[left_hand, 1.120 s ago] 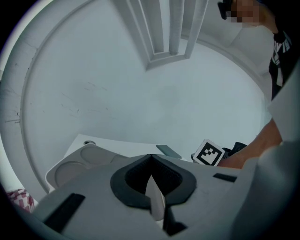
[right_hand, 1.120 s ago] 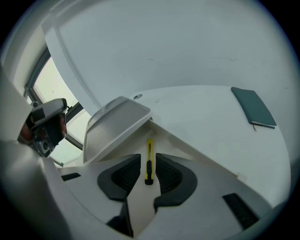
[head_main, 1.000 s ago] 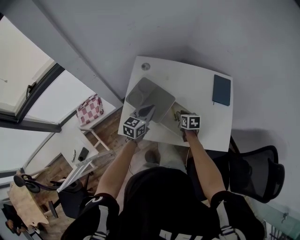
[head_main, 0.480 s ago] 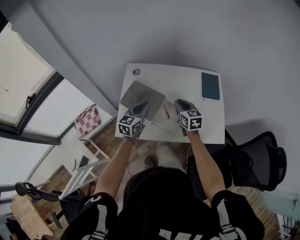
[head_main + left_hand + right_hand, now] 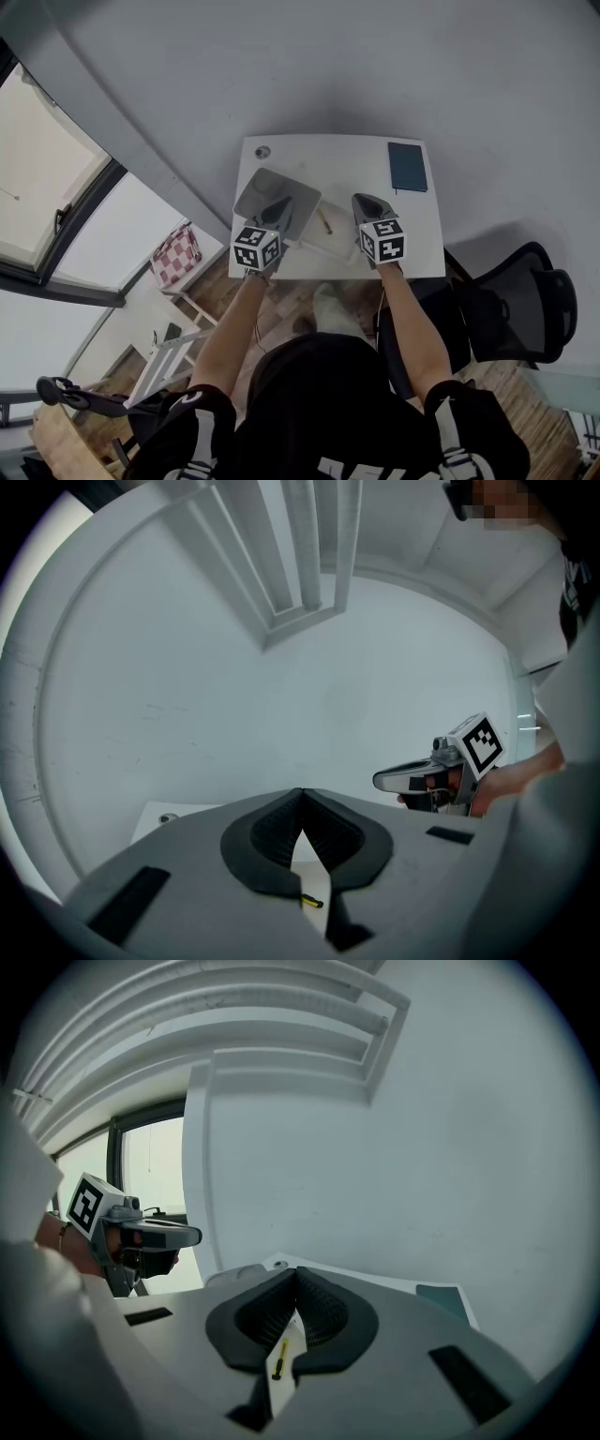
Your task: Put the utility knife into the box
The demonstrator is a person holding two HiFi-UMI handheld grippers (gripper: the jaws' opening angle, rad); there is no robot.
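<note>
Knife mostly hidden behind left tongs.

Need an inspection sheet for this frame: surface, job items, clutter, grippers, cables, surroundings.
surface: white table, set against a grey wall.
job's things: box open with its grey lid raised; utility knife appears to lie in its white tray.
clutter: dark blue notebook at the far right corner; round grommet at the far left corner.
grippers: left gripper has its jaws together, with nothing between them; right gripper jaws have just been closing and are now together, with nothing between them.
cables: nothing seen on the table.
surroundings: black office chair on the right; window on the left.
</note>
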